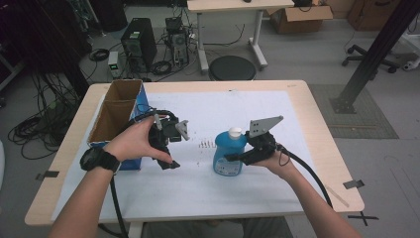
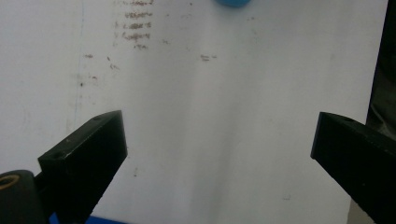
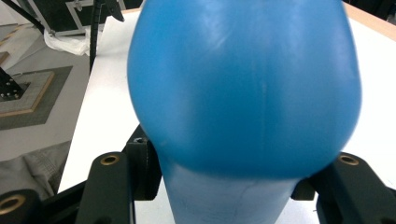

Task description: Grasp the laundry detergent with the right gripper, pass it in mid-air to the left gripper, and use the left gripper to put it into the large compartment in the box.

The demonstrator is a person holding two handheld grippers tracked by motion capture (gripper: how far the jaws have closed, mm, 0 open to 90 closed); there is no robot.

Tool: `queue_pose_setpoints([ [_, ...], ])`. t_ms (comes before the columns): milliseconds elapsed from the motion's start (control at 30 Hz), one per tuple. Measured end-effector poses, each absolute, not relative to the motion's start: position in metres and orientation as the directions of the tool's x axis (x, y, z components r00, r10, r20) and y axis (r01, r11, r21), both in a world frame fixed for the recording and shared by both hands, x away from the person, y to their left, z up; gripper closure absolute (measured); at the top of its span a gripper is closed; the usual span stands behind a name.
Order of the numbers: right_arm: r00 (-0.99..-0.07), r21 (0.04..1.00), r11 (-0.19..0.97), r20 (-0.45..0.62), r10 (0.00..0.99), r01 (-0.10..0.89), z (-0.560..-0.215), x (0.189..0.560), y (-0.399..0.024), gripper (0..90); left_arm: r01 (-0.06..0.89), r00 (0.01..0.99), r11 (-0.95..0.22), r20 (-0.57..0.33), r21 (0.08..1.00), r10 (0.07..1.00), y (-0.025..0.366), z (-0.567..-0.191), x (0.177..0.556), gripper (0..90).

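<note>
Two forearms at the bottom of the high view, one wristwatch [image 1: 99, 159] on the left one. One pale wooden surface [image 1: 317, 129] under one white sheet [image 1: 208, 188]. On the sheet's left edge one open cardboard box [image 1: 119, 111] with blue sides, two compartments, nothing visible in either. No readable writing anywhere; only faint brown smudges [image 1: 206, 144] on the sheet between the hands.

One blue bottle [image 1: 229, 152] with a white cap [image 1: 235, 132], upright near the middle of the sheet, a pale label low on its front, print too small to read.

Right gripper [image 1: 236, 157] level beside the bottle's right side, fingers [image 3: 116, 186] closed in on the blue body, pressed against its lower, narrower part from both sides in the right gripper view; bulging shoulder of the bottle above them. Grey three-cornered plate on top, one black cable trailing toward the near edge.

Left gripper [image 1: 168, 148] in the left hand [image 1: 133, 141], well apart from the bottle, just beside the box. Fingers [image 2: 88, 158] spread wide over bare white sheet, nothing between them, touching nothing; a sliver of the blue bottle at the top edge of the left gripper view.
</note>
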State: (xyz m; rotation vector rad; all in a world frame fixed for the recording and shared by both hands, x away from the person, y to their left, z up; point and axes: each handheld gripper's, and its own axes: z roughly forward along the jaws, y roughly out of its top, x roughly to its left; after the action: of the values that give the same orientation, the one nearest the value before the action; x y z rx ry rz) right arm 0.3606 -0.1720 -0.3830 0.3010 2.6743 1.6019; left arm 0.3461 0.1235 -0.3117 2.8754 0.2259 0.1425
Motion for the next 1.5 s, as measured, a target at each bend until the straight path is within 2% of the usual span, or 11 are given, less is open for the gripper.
queue_pose_setpoints([
  [467, -0.986, 0.854, 0.497, 0.100, 0.132, 0.153, -0.362, 0.366, -0.166, 43.1, 0.135, 0.982, -0.954, 0.090, 0.269, 0.165, 0.122, -0.293, 0.346, 4.2],
  [1100, -0.996, 0.840, 0.537, 0.084, -0.003, 0.069, -0.312, 0.370, -0.123, 43.2, 0.104, 0.978, -0.936, 0.137, 0.336, 0.158, 0.117, -0.218, 0.337, 4.1],
  [1500, -0.994, 0.836, 0.548, 0.082, -0.073, 0.029, -0.293, 0.370, -0.093, 43.3, 0.090, 0.979, -0.927, 0.136, 0.363, 0.148, 0.104, -0.185, 0.336, 4.0],
])
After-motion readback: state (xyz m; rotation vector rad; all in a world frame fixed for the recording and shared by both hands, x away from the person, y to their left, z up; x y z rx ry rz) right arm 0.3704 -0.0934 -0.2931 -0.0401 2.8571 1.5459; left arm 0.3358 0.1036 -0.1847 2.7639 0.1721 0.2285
